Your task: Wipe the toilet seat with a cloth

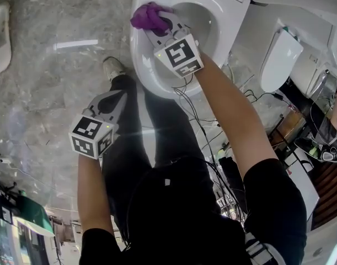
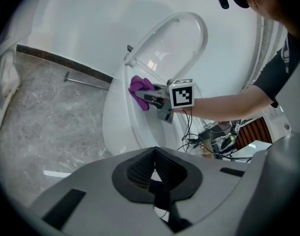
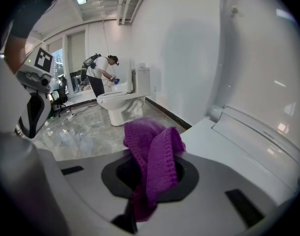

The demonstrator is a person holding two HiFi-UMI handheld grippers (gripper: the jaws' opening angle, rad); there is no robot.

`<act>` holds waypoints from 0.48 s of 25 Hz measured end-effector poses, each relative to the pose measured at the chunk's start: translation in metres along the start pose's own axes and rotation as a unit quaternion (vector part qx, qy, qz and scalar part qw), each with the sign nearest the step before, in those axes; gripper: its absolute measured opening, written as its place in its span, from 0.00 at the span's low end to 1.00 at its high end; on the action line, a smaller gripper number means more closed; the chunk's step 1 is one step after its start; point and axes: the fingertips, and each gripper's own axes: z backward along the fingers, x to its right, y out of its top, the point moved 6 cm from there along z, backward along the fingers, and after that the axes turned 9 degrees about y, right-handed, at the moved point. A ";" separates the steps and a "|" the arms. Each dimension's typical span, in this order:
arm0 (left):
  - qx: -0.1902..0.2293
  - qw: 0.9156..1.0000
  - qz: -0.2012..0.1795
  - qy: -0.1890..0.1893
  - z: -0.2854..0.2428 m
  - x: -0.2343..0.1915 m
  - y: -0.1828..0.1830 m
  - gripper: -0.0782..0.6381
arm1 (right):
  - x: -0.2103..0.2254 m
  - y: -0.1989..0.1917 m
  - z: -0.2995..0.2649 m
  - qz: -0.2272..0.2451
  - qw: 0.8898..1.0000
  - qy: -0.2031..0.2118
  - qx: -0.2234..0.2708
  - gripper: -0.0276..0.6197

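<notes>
A grey marble floor point(image 1: 47, 93) fills the left of the head view, and a white toilet point(image 1: 151, 84) stands on it at the top centre. The toilet's lid point(image 2: 179, 38) is raised against the white wall. The toilet seat point(image 1: 138, 51) is down, a pale ring around the bowl. A person in a black shirt and black trousers stands over the toilet's front end, with both bare forearms stretched forward. In the right gripper view, a second white toilet point(image 3: 122, 104) stands well away across the room, with another person point(image 3: 98, 75) bent over it. The right gripper point(image 1: 157, 24), grey with a square-marker cube point(image 1: 181, 54) on its back, reaches over the seat. Its jaws are pinched on a purple knitted cloth point(image 1: 148, 15). The cloth bunches out past the jaw tips. It lies against the seat's left edge as the head view shows it, near the hinge end. The left gripper view shows the same cloth on that edge, just below the raised lid. The left gripper point(image 1: 114, 98) hangs over the floor beside the toilet's front end, well apart from the seat and close to the person's trouser leg. Its jaws are pressed together with nothing between them. A light-coloured shoe point(image 1: 112, 68) rests on the floor just by the bowl's front. Thin black cables point(image 1: 212, 164) trail across the floor to the right of the person's legs.
</notes>
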 end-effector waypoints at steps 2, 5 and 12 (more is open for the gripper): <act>0.005 1.000 0.007 0.005 -0.002 0.003 -0.001 0.12 | -0.008 -0.003 0.001 0.012 1.000 0.011 -0.003 0.13; 0.016 1.000 0.019 0.016 -0.002 0.002 -0.003 0.12 | -0.021 -0.004 0.001 0.028 0.999 0.028 -0.005 0.13; 0.063 0.995 0.063 0.040 0.009 -0.006 -0.005 0.12 | -0.068 -0.015 0.008 0.040 0.996 0.074 -0.018 0.13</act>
